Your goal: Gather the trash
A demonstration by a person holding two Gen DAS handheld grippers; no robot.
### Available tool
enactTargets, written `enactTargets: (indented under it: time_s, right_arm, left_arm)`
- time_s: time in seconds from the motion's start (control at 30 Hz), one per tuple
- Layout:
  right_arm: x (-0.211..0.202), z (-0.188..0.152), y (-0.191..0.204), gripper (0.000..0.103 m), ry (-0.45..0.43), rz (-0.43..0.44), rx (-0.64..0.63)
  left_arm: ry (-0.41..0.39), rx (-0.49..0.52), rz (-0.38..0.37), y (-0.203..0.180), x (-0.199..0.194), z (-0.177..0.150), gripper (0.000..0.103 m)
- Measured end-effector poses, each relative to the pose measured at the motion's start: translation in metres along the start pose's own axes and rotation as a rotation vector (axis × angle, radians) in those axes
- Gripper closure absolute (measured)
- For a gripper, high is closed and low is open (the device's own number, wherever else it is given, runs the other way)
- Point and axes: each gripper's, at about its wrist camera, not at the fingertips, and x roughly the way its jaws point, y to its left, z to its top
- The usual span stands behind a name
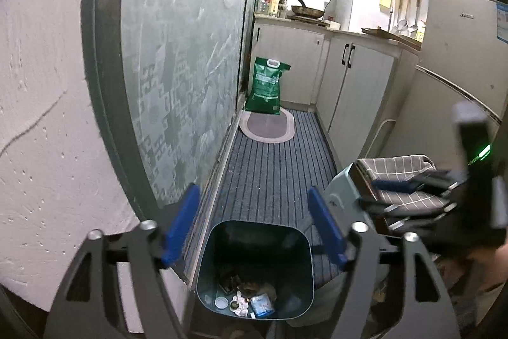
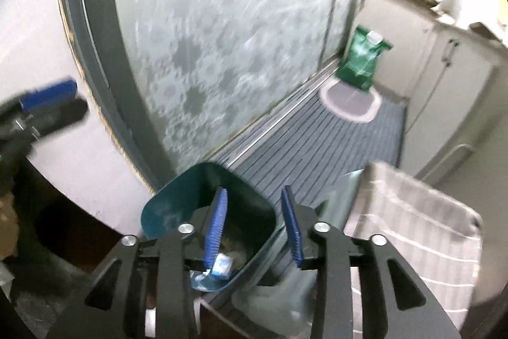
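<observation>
A dark teal trash bin [image 1: 295,272] stands on the striped rug, right below both grippers. Inside it lie crumpled white paper [image 1: 240,303], a blue-and-white packet [image 1: 262,305] and a small white lid [image 1: 221,303]. My left gripper [image 1: 254,215] hangs above the bin's mouth, its blue pads wide apart with nothing between them. My right gripper [image 2: 254,212] hovers over the bin [image 2: 171,208] too, open and empty, with the packet [image 2: 222,265] showing beneath it. Each gripper appears blurred in the other's view: the right gripper [image 1: 377,196] and the left gripper [image 2: 71,102].
A frosted glass sliding door [image 1: 184,59] and a white wall [image 1: 41,116] run along the left. A stool with a checked cushion [image 1: 403,170] stands right beside the bin. Farther back are an oval mat [image 1: 270,127], a green bag [image 1: 268,84], cabinets [image 1: 358,84] and a fridge [image 1: 460,53].
</observation>
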Motion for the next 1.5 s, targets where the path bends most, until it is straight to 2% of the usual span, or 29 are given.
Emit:
enactTargets:
  time_s: [0.13,0.2,0.37,0.43,0.57,0.73,0.93,1.2,1.5]
  right_arm:
    - [-0.046,-0.007,-0.034,0.044,-0.076,-0.05,0.061]
    - [-0.064,-0.012,-0.049,0.04,-0.099,-0.085,0.083]
    - [-0.118,-0.039,-0.093,0.009,-0.187,-0.195,0.144]
    - [-0.14,-0.056,-0.107,0.004,-0.223,-0.225,0.164]
    - [-0.163,-0.088,-0.122,0.004,-0.245,-0.236,0.215]
    - [-0.172,-0.122,-0.131,0.004,-0.221,-0.269,0.222]
    - [-0.175,-0.143,-0.14,0.004,-0.204,-0.251,0.237]
    - [-0.175,-0.155,-0.149,0.004,-0.188,-0.21,0.256]
    - [-0.166,-0.154,-0.136,0.004,-0.166,-0.197,0.205]
  left_arm:
    - [-0.014,-0.002,-0.004,-0.008,-0.002,-0.003,0.009]
    - [-0.007,-0.017,-0.002,-0.013,-0.001,-0.004,0.007]
    - [0.006,-0.016,-0.016,-0.033,0.0,-0.004,0.003]
    - [0.022,-0.016,-0.023,-0.042,0.002,-0.006,0.003]
    - [0.038,-0.015,-0.004,-0.057,0.004,-0.014,0.003]
    - [0.039,-0.003,0.003,-0.073,0.003,-0.025,0.003]
    - [0.052,0.004,0.021,-0.084,0.001,-0.034,0.003]
    - [0.056,0.036,0.005,-0.101,0.002,-0.037,0.003]
    - [0.074,0.043,0.025,-0.104,0.006,-0.04,0.003]
